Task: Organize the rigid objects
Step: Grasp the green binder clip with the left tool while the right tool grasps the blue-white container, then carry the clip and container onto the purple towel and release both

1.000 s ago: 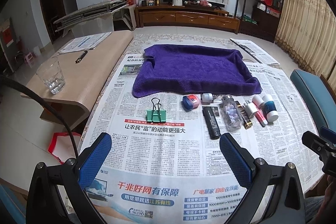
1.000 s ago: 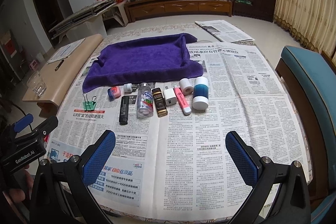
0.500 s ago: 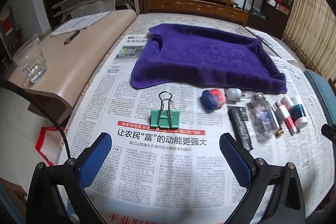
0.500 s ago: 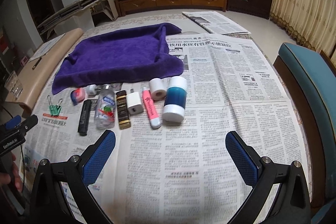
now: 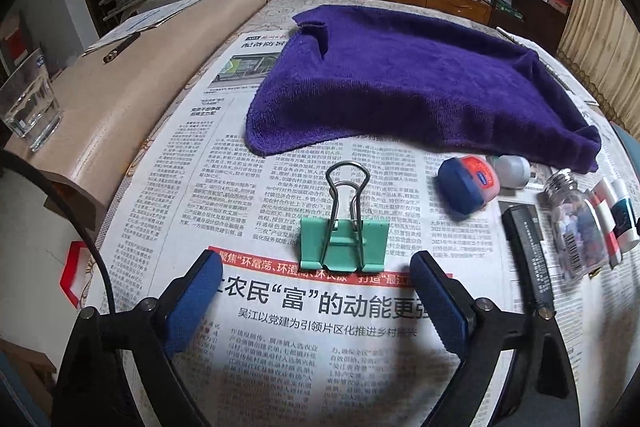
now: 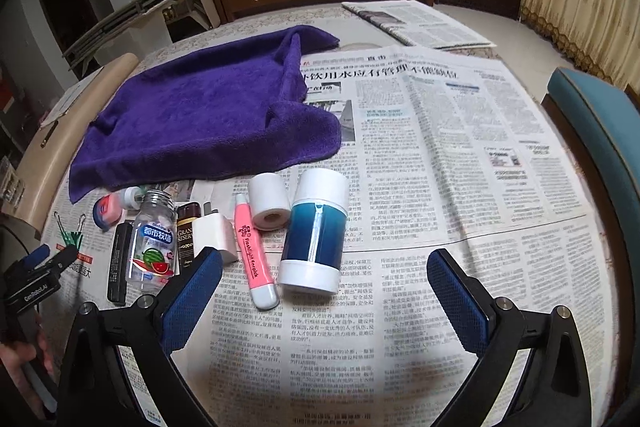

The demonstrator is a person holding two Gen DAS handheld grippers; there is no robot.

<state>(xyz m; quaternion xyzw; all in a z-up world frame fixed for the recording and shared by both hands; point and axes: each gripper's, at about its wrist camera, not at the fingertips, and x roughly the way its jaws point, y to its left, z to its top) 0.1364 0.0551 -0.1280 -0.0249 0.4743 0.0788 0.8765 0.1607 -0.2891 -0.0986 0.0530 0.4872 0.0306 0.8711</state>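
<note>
Both tongs are hanging wide apart and holding nothing over the newspaper-covered worktop [image 5: 280, 347]: the left tongs [image 5: 316, 275] are facing the green binder clip [image 5: 344, 243] just ahead, the right tongs [image 6: 324, 275] the blue-and-white container [image 6: 314, 233] just ahead between their tips.

Bare newspaper [image 5: 320, 347] lies open on both flanks of the green binder clip [image 5: 344, 243], whereas the blue-and-white canister [image 6: 314, 235] is crowded on its left by the pink highlighter [image 6: 254, 255], with the white roll [image 6: 270, 201] just behind.
</note>
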